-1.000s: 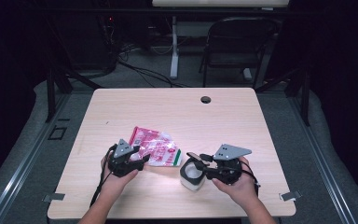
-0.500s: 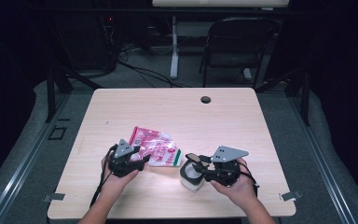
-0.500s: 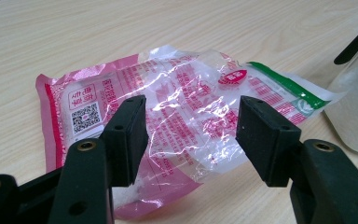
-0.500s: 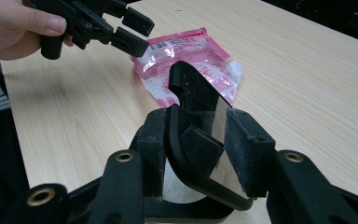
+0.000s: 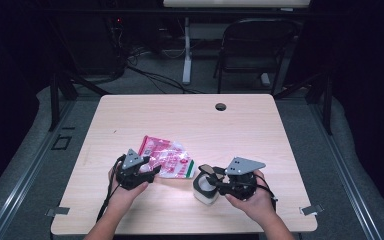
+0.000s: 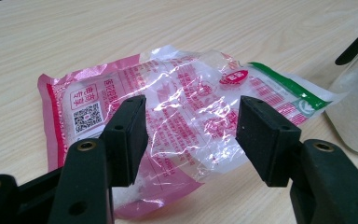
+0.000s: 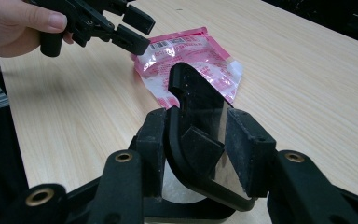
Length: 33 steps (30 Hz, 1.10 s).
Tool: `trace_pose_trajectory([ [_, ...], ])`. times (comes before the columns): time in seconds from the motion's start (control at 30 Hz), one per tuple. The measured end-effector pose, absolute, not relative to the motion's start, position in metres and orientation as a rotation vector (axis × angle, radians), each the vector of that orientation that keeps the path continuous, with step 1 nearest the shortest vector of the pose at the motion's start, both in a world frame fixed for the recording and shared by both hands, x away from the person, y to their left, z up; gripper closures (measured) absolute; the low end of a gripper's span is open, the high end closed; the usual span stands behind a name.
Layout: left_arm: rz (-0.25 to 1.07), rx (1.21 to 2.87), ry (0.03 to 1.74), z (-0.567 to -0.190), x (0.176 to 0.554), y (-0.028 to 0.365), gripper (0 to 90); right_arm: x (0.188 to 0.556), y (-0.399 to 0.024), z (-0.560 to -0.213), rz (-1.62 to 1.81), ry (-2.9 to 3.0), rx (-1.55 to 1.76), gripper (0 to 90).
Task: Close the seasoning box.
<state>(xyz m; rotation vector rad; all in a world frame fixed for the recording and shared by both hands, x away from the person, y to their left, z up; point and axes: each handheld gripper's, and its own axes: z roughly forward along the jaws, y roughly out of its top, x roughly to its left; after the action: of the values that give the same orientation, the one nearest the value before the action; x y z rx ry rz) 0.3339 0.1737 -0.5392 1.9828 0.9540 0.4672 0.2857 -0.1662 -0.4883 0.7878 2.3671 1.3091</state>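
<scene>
A crumpled pink and clear plastic bag (image 5: 167, 157) (image 6: 182, 107) (image 7: 191, 60) lies flat on the wooden table (image 5: 240, 130). My left gripper (image 5: 152, 171) (image 6: 191, 130) hovers at the bag's near left edge, its jaws open with nothing between the pads. It also appears in the right gripper view as the left gripper (image 7: 137, 30), held by a hand. A small clear container (image 5: 205, 194) (image 6: 354, 116) with a flipped-up black lid (image 7: 191, 93) stands right of the bag. My right gripper (image 5: 211, 181) (image 7: 191, 144) closes around the container's top, pads against its sides.
A round cable hole (image 5: 220, 106) sits near the table's far edge. A folding chair (image 5: 260, 45) and a desk leg (image 5: 186, 55) stand on the floor beyond it. The person's hands rest near the front edge.
</scene>
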Motion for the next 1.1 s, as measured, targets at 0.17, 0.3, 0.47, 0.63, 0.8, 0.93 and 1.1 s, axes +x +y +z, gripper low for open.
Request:
trace_pose_trajectory([
  [0.17,0.468,1.981,0.956,-0.539,0.334,0.174,43.1,0.285,-0.164,-0.489,1.300,2.373,0.779,58.2],
  [0.3,0.469,1.980,0.955,-0.539,0.334,0.174,43.1,0.284,-0.164,-0.489,1.293,2.376,0.773,58.1],
  [0.47,0.468,1.981,0.956,-0.539,0.334,0.174,43.1,0.284,-0.161,-0.490,1.311,2.387,0.777,56.7],
  [0.63,0.471,1.979,0.959,-0.539,0.334,0.174,42.8,0.284,-0.158,-0.492,1.313,2.400,0.776,51.1],
  [0.8,0.470,1.979,0.963,-0.539,0.334,0.174,42.7,0.285,-0.157,-0.496,1.328,2.409,0.786,47.7],
  [0.93,0.470,1.982,0.965,-0.539,0.334,0.175,42.7,0.286,-0.155,-0.498,1.323,2.418,0.782,46.7],
  [1.1,0.469,1.980,0.970,-0.539,0.335,0.175,42.8,0.286,-0.153,-0.500,1.308,2.427,0.772,46.2],
])
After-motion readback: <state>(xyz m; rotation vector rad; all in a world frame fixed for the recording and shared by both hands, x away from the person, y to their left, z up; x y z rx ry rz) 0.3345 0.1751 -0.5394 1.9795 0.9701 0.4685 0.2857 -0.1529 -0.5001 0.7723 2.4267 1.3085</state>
